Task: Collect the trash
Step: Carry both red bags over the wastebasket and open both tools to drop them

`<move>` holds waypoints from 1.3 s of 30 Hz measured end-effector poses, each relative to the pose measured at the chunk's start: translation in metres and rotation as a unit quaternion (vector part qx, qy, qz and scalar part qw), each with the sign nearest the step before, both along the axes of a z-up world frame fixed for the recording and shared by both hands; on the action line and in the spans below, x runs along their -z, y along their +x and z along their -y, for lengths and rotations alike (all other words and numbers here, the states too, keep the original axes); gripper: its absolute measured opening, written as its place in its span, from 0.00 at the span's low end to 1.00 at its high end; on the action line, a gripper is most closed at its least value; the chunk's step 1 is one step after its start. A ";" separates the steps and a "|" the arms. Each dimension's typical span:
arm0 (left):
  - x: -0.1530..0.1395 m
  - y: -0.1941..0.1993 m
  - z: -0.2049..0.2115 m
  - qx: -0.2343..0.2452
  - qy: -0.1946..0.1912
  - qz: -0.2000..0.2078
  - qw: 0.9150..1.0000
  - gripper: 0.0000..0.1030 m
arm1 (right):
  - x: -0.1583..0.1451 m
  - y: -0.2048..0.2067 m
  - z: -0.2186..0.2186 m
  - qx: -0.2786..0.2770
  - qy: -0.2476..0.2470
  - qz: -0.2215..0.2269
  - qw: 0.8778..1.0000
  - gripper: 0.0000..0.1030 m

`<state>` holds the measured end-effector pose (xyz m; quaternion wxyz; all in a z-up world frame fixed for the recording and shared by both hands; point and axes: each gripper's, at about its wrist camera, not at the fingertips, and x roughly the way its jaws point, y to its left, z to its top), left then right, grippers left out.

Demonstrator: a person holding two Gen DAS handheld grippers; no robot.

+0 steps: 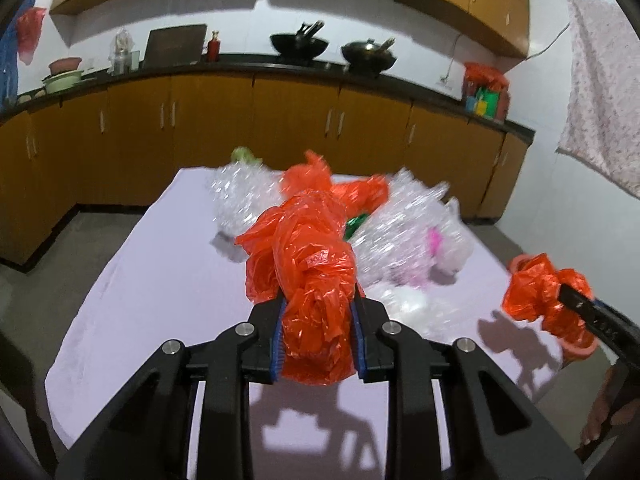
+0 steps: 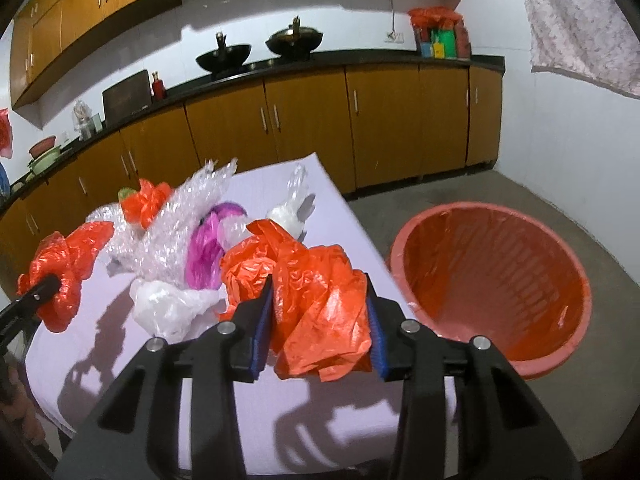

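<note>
The heap of clear crinkled wrap (image 1: 240,196) on the lilac surface (image 1: 160,280) serves as the landmark. Nearer the camera than that heap, the left claw (image 1: 318,340) is closed about a bunched orange plastic bag (image 1: 308,264), its blue pads pressing the bag from both sides; the bag rises above the cloth and hides part of the wrap. To the right of the heap lie a white bag (image 1: 452,240) and a pink scrap (image 1: 434,240), resting on the surface. Further right of the heap, near the surface's edge, the right claw (image 2: 318,332) grips a second orange bag (image 2: 320,292), squeezed between its pads and lifted clear of the surface; in the left wrist view only one black finger (image 1: 576,300) of it shows against that bag. Right of the heap and past the surface's edge, a red bin (image 2: 552,320) stands on the grey floor (image 2: 460,188), lined with clear film, its mouth open upward
</note>
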<state>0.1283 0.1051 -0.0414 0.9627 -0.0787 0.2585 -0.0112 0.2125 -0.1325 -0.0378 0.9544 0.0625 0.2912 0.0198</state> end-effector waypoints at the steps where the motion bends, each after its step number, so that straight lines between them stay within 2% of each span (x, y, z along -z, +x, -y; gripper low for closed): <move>1: -0.005 -0.002 0.004 0.006 -0.003 0.006 1.000 0.25 | -0.003 -0.002 0.003 0.004 0.000 0.004 1.000 0.38; 7: -0.028 0.000 0.047 0.065 -0.015 0.036 0.997 0.25 | -0.017 -0.016 0.029 0.057 -0.023 0.037 0.997 0.38; 10: -0.032 0.007 0.071 0.095 -0.019 0.041 0.994 0.25 | -0.024 -0.022 0.050 0.100 -0.045 0.054 0.993 0.38; 14: -0.034 0.020 0.113 0.144 -0.028 0.041 0.988 0.25 | -0.028 -0.028 0.078 0.150 -0.059 0.061 0.985 0.38; 19: -0.033 0.033 0.167 0.198 -0.029 0.038 0.979 0.25 | -0.029 -0.031 0.118 0.207 -0.054 0.055 0.975 0.38; 27: -0.025 0.054 0.243 0.265 -0.022 0.020 0.964 0.25 | -0.031 -0.025 0.156 0.239 -0.047 0.056 0.968 0.38; 39: -0.001 0.082 0.282 0.307 -0.004 -0.012 0.952 0.25 | -0.018 0.003 0.190 0.257 -0.021 0.046 0.965 0.39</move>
